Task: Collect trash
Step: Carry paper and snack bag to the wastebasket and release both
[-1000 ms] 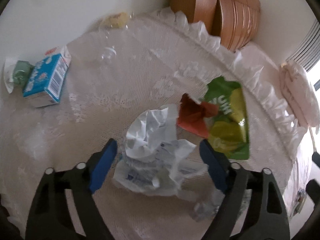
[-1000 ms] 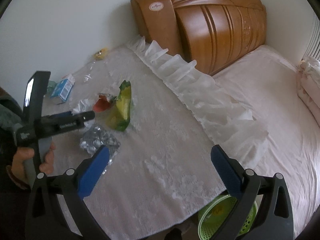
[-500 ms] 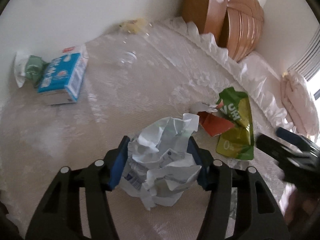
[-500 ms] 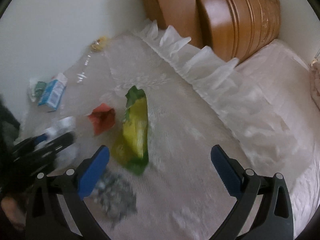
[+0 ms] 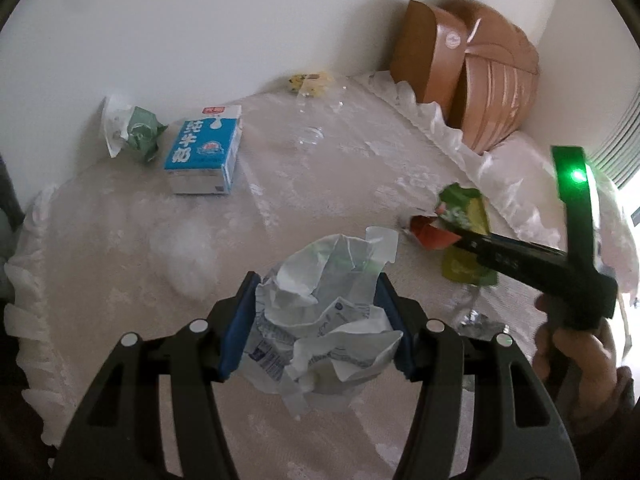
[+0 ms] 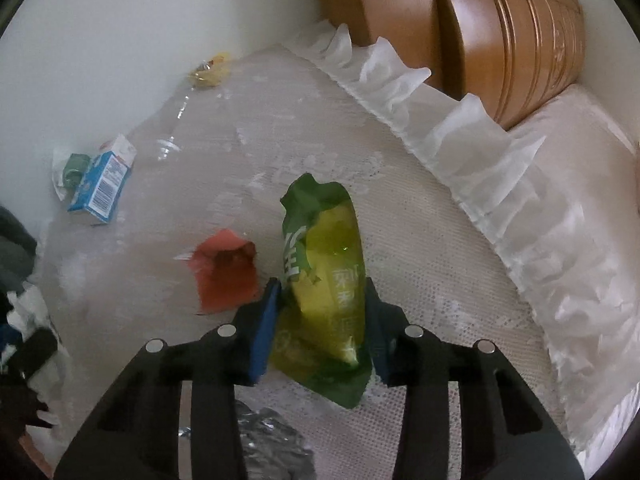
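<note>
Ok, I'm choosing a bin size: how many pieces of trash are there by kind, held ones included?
Crumpled paper: 1
Milk carton: 1
Clear bottle: 1
Foil wad: 1
Wrappers: 4 (green-yellow bag, red wrapper, green-white wrapper, yellow wrapper)
Total: 8

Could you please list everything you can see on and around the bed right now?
crumpled paper: one, white, held between the left gripper's pads
snack bag: one, green and yellow, between the right gripper's closing jaws
red wrapper: one, beside the snack bag
milk carton: one, blue and white, lying near the wall
green wrapper: one, crumpled, beside the carton
clear plastic bottle: one, lying near the wall
foil scrap: one, silver, bed's near edge
lace bedspread: one, white, ruffled
headboard: one, brown wood
left gripper: black, blue pads
right gripper: black, blue pads
</note>
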Demonstrator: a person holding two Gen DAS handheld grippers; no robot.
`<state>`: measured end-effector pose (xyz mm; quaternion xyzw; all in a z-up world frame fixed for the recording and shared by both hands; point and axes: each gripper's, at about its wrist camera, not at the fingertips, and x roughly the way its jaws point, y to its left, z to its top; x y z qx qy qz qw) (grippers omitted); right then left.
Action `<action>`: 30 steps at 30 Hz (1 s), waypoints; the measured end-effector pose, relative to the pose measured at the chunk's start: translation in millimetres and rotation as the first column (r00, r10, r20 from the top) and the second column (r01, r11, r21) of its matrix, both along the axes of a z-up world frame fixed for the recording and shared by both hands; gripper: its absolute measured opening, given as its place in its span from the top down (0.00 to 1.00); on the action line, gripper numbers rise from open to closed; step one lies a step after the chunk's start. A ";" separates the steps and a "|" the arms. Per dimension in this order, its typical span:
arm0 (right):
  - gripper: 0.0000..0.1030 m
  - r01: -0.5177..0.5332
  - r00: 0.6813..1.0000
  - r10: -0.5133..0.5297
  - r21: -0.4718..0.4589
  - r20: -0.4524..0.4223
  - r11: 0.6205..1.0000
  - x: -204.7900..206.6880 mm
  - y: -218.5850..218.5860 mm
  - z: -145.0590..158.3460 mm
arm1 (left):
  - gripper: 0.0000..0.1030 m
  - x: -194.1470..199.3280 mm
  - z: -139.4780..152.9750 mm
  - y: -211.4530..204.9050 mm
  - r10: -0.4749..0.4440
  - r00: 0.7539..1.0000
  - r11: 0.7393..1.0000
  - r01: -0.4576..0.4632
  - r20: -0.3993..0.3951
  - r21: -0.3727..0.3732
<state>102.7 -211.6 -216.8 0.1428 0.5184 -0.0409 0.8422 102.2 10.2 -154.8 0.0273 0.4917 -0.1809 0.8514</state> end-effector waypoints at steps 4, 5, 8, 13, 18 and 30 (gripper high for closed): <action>0.66 0.010 1.000 -0.012 0.048 0.028 0.999 -3.8 -6.1 6.3 | 0.45 -12.4 6.7 -6.3 -0.034 0.999 0.999 0.034 0.021 0.009; 0.66 0.014 0.999 -0.017 0.056 0.038 0.998 -7.1 -8.3 9.5 | 0.45 -15.4 9.0 -8.1 -0.042 0.999 0.999 0.042 0.026 0.008; 0.67 0.027 0.997 -0.031 0.061 0.068 0.998 -16.6 -16.1 19.3 | 0.45 -26.8 18.3 -15.6 -0.075 0.996 0.997 0.075 0.040 -0.005; 0.67 0.064 0.989 -0.072 0.067 0.127 0.996 -61.8 -36.7 48.3 | 0.45 -51.4 34.7 -38.3 -0.146 0.987 0.989 0.148 0.063 -0.027; 0.67 0.113 0.983 -0.114 0.019 0.145 0.993 -135.6 -57.6 71.9 | 0.45 -91.3 47.3 -75.7 -0.269 0.960 0.960 0.273 0.074 -0.057; 0.67 0.444 0.896 -0.440 -0.068 0.065 0.894 -364.7 -131.6 71.5 | 0.45 -233.2 44.3 -212.7 -0.671 0.741 0.734 0.670 0.031 -0.109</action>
